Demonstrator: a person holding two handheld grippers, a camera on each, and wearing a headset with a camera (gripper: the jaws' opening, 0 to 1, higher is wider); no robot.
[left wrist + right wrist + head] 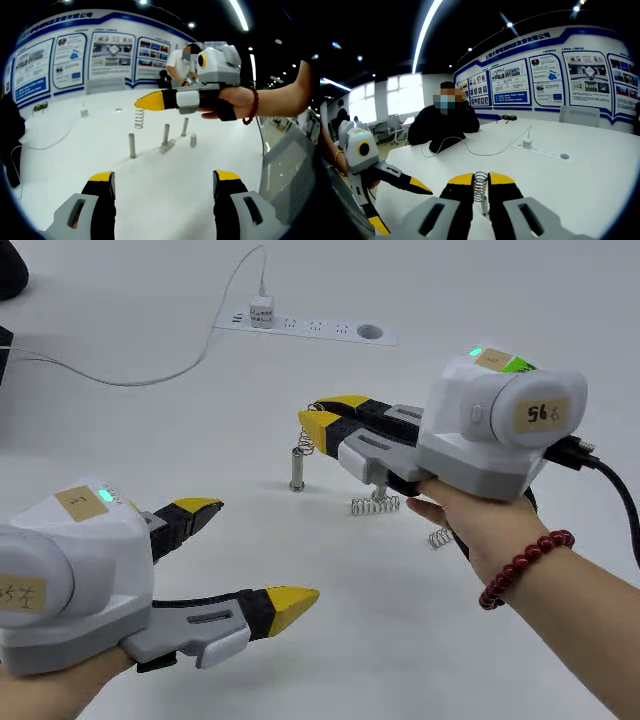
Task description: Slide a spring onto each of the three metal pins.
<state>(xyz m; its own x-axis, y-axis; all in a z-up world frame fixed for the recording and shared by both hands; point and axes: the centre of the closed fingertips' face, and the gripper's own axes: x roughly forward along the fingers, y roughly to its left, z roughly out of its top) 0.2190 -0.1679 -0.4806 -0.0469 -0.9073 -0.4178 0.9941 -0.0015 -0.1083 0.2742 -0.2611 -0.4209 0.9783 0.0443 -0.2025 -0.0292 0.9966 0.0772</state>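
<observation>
A white bench (150, 440) spans the head view; a power strip (310, 327) with a plugged-in white cable lies at its upper middle.

The right hand-held gripper (322, 412) reaches in from the right of the frame, held by a hand with a red bead bracelet (520, 565); its yellow-tipped jaws are clamped together on a small spring (305, 443), which hangs from the tips. In the right gripper view the same spring (480, 185) stands upright between the jaws, with a pin top just below it.

The left hand-held gripper (248, 551) sits at the lower left of the head view; its jaws are wide apart with nothing between them.

In the left gripper view the metal pins (165, 134) stand upright in a loose row at mid-frame; the leftmost pin (132, 145) is directly under the held spring (139, 118), the two seemingly still apart. In the head view that pin (297, 470) stands just left of centre.

A second spring (375, 505) lies on its side on the bench below the right hand-held gripper; a third spring (440, 537) lies near the wrist.

Judged from this, the task is at its start; no pin appears to carry a spring; the first is poised for lowering; two remain to be picked up.
</observation>
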